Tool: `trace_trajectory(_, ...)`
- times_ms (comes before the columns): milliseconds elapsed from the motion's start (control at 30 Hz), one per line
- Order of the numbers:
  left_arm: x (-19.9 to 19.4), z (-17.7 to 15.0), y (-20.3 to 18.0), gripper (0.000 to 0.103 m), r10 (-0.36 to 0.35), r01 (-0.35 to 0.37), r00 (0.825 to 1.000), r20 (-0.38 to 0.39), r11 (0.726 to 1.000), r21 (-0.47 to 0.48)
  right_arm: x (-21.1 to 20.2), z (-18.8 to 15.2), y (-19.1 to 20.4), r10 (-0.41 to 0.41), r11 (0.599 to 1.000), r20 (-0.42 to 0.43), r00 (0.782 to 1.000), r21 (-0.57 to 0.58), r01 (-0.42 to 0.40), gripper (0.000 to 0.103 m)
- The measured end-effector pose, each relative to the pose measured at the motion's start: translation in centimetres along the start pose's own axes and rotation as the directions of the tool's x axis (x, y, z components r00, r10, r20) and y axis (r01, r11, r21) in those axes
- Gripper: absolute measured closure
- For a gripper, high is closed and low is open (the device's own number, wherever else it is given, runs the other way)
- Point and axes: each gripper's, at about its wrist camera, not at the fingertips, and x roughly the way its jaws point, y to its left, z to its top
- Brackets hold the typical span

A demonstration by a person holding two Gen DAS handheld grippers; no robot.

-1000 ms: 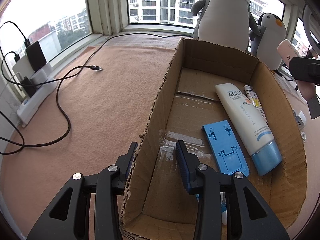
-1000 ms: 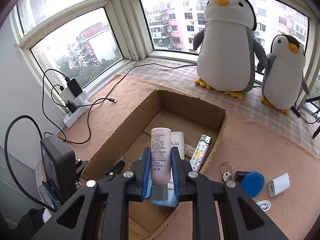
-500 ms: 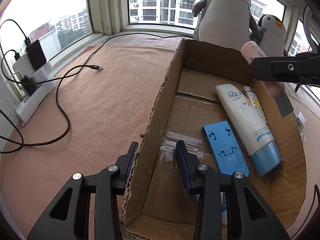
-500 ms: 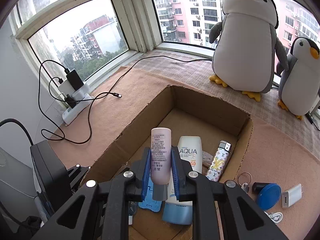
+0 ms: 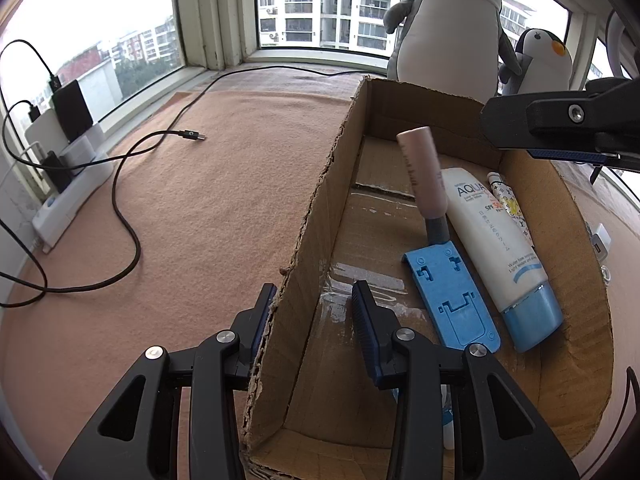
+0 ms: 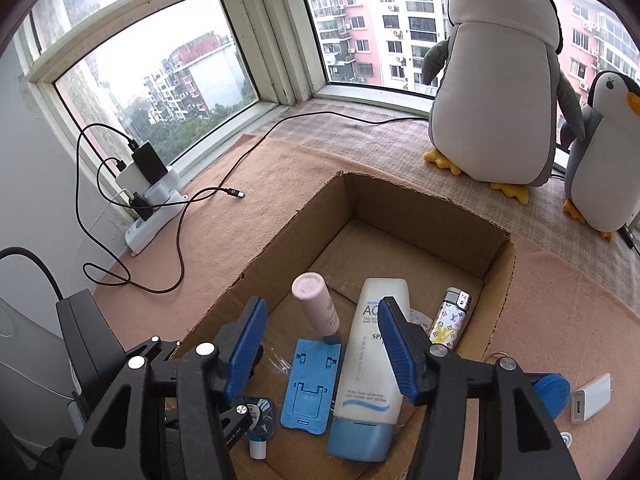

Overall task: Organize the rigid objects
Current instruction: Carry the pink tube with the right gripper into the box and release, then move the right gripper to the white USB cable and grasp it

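Left wrist view: the left gripper (image 5: 314, 306) is straddling the near wall of the cardboard box (image 5: 316, 216), fingers spread, one either side, not visibly clamping. Inside, the pink tube (image 5: 424, 176) is standing tilted, cap down beside the blue stand (image 5: 452, 294) and the sunscreen tube (image 5: 496, 240).

Right wrist view: the right gripper (image 6: 320, 350) is hovering over the box, fingers spread, carrying nothing. The lighter (image 6: 450, 322) is lying boxed. The white charger (image 6: 590, 398) and blue disc (image 6: 554, 392) are waiting outside; sorting appears partly complete.
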Motion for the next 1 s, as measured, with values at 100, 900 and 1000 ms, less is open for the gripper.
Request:
trace_trajectory(100,0.0,0.0,0.0,0.066,0.0,0.0,1.0,0.0,1.0,0.0,-0.1,0.0,-0.4,-0.005,1.0,-0.003,1.0,0.008,0.005,0.049)
trace_trajectory(900,0.0,0.1,0.1,0.066,0.008,-0.008,1.0,-0.001,1.0,0.008,-4.0,-2.0,-3.9,-0.061,0.997,0.02,0.998,0.043,0.06,0.049)
trace_trajectory(1000,0.0,0.1,0.0,0.066,0.011,-0.011,1.0,-0.001,1.0,0.015,-5.3,-3.1,-5.8,-0.075,0.995,0.022,0.997,0.075,0.073,0.049)
